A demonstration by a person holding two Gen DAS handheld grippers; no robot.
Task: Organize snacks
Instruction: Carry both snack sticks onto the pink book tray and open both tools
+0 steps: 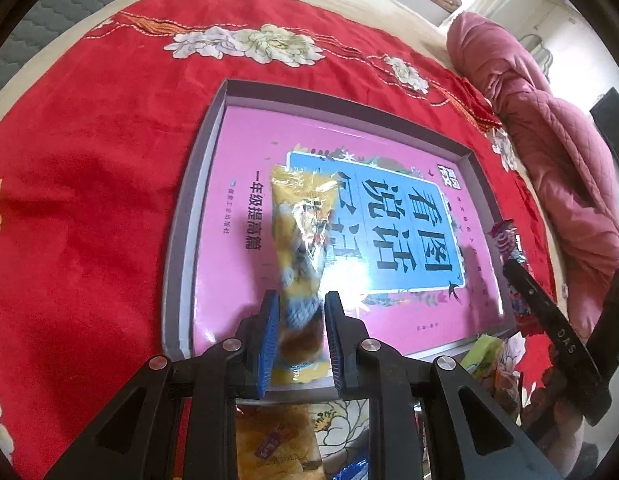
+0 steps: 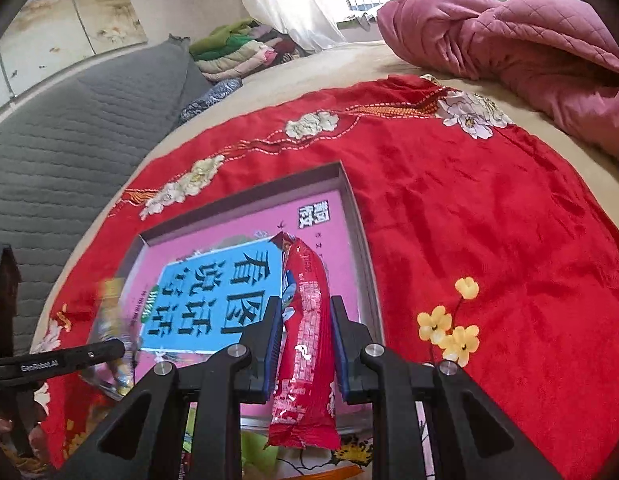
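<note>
My left gripper (image 1: 299,300) is shut on a yellow snack packet (image 1: 299,240), which hangs over the near left part of a shallow grey box (image 1: 181,208) lined with a pink and blue printed sheet (image 1: 245,148). My right gripper (image 2: 303,304) is shut on a long red snack packet (image 2: 305,320), held over the right side of the same grey box (image 2: 359,216). In the right wrist view the yellow packet (image 2: 113,320) shows blurred at the left, beside the left gripper's black finger (image 2: 69,358). The right gripper's black finger (image 1: 549,312) and its red packet (image 1: 505,240) appear at the right in the left wrist view.
The box lies on a red floral cloth (image 1: 89,200) spread over a bed. More snack packets (image 1: 485,356) lie by the box's near right corner. A pink quilt (image 2: 509,36) is bunched at the far right, with a grey mattress pad (image 2: 69,140) to the left.
</note>
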